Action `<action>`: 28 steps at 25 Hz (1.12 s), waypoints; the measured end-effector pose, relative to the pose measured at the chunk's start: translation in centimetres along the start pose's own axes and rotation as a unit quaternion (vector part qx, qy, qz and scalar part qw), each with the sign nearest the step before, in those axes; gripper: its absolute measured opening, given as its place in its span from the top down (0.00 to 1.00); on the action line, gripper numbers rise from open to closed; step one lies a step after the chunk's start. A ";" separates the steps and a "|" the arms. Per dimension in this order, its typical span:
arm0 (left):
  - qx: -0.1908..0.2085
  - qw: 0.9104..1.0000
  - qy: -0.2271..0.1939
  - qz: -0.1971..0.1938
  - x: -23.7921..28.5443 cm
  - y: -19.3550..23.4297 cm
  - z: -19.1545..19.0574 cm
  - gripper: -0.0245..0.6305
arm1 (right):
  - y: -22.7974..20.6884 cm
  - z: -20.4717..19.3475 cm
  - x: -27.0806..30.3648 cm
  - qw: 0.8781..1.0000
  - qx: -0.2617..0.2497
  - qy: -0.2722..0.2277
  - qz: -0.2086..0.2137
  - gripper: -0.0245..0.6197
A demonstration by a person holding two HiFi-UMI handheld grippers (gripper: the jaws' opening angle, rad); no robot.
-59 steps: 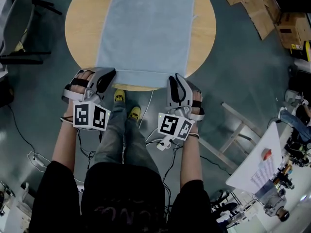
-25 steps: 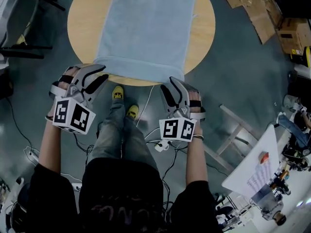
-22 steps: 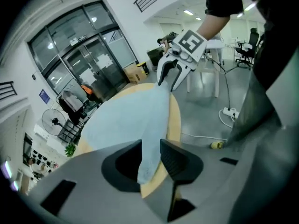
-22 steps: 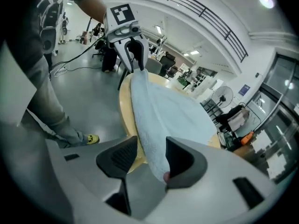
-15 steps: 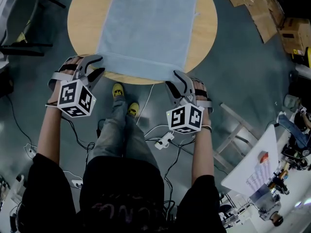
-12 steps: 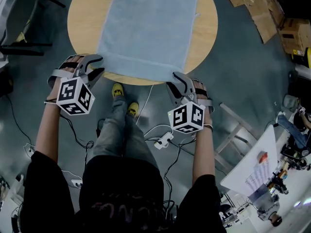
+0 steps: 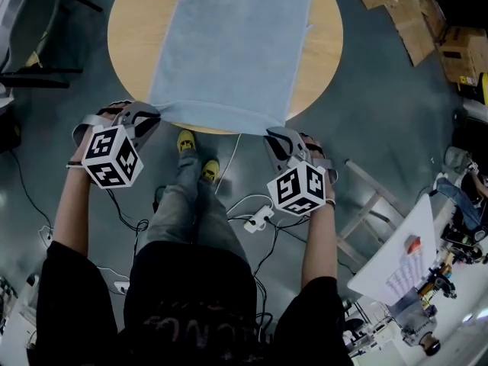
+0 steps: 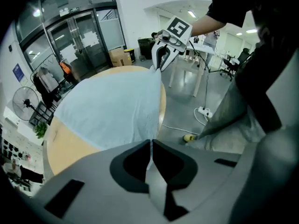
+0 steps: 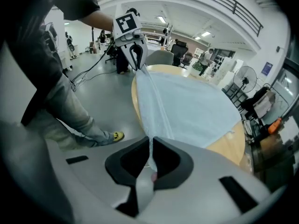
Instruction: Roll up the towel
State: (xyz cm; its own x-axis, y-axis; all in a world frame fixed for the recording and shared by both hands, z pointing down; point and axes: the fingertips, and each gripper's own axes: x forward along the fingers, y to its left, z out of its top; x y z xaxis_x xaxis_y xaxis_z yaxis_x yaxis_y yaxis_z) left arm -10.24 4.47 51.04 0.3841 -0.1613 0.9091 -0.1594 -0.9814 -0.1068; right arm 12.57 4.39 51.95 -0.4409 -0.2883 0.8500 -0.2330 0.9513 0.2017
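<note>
The towel (image 7: 229,44) lay flat on the round bench (image 7: 126,44). Its long axis ran straight ahead of both claws and its near short edge sat at the bench's near rim. The left claw (image 7: 147,113) had just closed on the near left corner and the right claw (image 7: 276,133) on the near right corner — each pair of jaws stood narrow with cloth pinched between them. Neither hand was nearer; they held opposite ends of that edge, which stretched between them. Ahead of the claws the towel's whole length lay bare — room enough, by judgement, to turn the edge over and roll it away. Bare wood flanked the towel on both sides.
</note>
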 end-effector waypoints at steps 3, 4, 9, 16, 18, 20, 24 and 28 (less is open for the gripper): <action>-0.019 0.999 -0.005 -0.030 -0.4 -0.9 -0.3 0.92 | 1.2 0.0 -0.6 0.999 0.030 -0.009 0.024 0.92; -0.027 0.999 -0.010 -0.036 -0.5 -0.8 -0.3 0.92 | 1.2 0.0 -0.7 0.999 0.040 -0.011 0.023 0.92; -0.062 0.996 -0.032 -0.050 -0.8 2.2 0.3 0.92 | -0.9 0.3 -0.3 0.999 0.045 0.002 0.017 0.92; -0.091 0.992 -0.050 -0.069 -0.6 6.0 0.7 0.90 | -4.6 1.0 -0.1 0.996 0.090 -0.006 0.015 0.89; -0.087 0.994 -0.056 -0.045 -0.3 7.4 0.8 0.90 | -5.8 1.0 0.1 0.994 0.106 -0.011 -0.003 0.86; -0.081 0.995 -0.055 -0.022 0.0 8.5 0.7 0.88 | -7.0 0.8 0.3 0.992 0.120 -0.020 -0.028 0.81; -0.079 0.995 -0.061 -0.005 0.8 9.4 0.6 0.82 | -8.4 0.2 0.7 0.987 0.148 -0.032 -0.055 0.76; -0.086 0.994 -0.073 0.001 0.6 9.5 0.6 0.81 | -8.5 0.7 0.5 0.987 0.139 -0.041 -0.067 0.75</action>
State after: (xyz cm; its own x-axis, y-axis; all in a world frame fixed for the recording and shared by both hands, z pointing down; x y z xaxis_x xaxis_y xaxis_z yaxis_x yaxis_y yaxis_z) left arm -11.01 -5.04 50.39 0.5092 -0.1898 0.8394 -0.3090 -0.9507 -0.0274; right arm 13.72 -3.95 50.29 -0.4559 -0.4288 0.7799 -0.5179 0.8404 0.1593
